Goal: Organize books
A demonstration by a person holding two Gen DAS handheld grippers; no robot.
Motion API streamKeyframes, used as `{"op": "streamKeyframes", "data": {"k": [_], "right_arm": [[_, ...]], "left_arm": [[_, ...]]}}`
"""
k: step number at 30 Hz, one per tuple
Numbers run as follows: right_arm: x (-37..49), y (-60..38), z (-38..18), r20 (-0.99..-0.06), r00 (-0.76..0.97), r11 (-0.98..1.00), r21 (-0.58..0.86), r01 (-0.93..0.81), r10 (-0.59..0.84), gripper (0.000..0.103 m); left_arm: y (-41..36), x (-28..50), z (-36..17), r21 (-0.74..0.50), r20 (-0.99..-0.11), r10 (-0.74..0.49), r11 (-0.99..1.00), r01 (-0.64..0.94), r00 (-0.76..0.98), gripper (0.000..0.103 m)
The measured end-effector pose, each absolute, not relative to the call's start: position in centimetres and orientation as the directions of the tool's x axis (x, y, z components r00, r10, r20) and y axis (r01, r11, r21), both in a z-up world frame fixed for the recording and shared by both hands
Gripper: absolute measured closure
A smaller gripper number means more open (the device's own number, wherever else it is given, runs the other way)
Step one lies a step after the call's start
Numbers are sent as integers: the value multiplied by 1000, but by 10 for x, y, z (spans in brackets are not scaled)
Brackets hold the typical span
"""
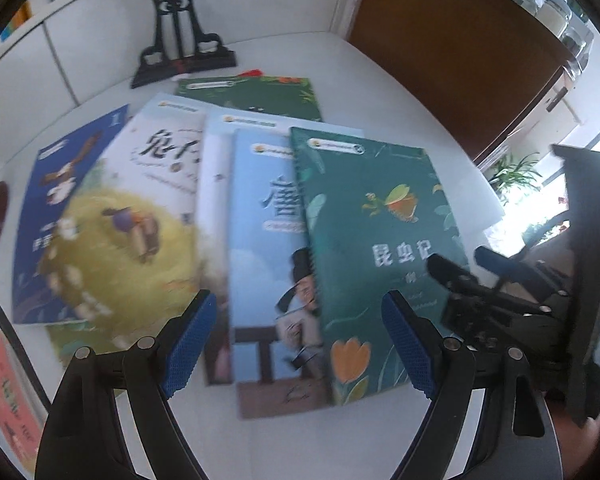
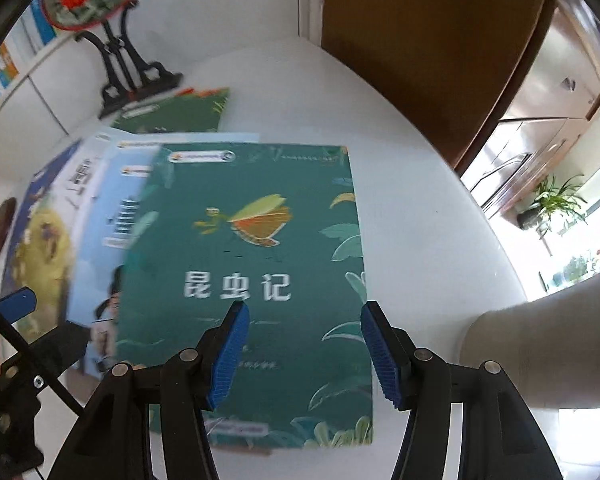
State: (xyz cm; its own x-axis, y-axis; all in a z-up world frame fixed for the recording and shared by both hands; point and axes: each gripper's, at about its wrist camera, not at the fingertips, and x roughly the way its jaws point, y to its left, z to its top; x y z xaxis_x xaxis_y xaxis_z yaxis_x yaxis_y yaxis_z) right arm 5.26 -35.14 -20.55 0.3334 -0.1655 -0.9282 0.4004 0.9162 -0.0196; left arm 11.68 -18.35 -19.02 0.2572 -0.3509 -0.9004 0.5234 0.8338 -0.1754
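Right hand sits nearest the top green book, which runs lengthwise straight away from its jaws.

Books lie fanned and overlapping on the white tabletop [image 2: 420,200]; the green book [image 2: 260,280] tops the fan at its right end. The right gripper [image 2: 302,354] hovers over that book's near end, jaws half spread, gripping nothing. The left gripper [image 1: 300,344] hangs over the light-blue book [image 1: 268,240] beside it, jaws wide and empty. I'd judge the green book goes first.

Left tool [image 1: 300,340] open above fanned books [image 1: 260,240] — green book [image 1: 376,248] topmost (white table [image 1: 360,80]).
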Motion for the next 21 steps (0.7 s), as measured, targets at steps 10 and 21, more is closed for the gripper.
{"op": "streamKeyframes", "data": {"k": [10, 21], "right_arm": [[61, -379, -223, -936, 322, 894, 15, 447, -145, 40], [59, -386, -225, -938, 318, 875, 38, 483, -135, 39]], "left_arm": [[-207, 130, -209, -200, -917, -347, 824, 530, 195, 22], [-213, 129, -210, -195, -920, -347, 810, 552, 184, 21]]}}
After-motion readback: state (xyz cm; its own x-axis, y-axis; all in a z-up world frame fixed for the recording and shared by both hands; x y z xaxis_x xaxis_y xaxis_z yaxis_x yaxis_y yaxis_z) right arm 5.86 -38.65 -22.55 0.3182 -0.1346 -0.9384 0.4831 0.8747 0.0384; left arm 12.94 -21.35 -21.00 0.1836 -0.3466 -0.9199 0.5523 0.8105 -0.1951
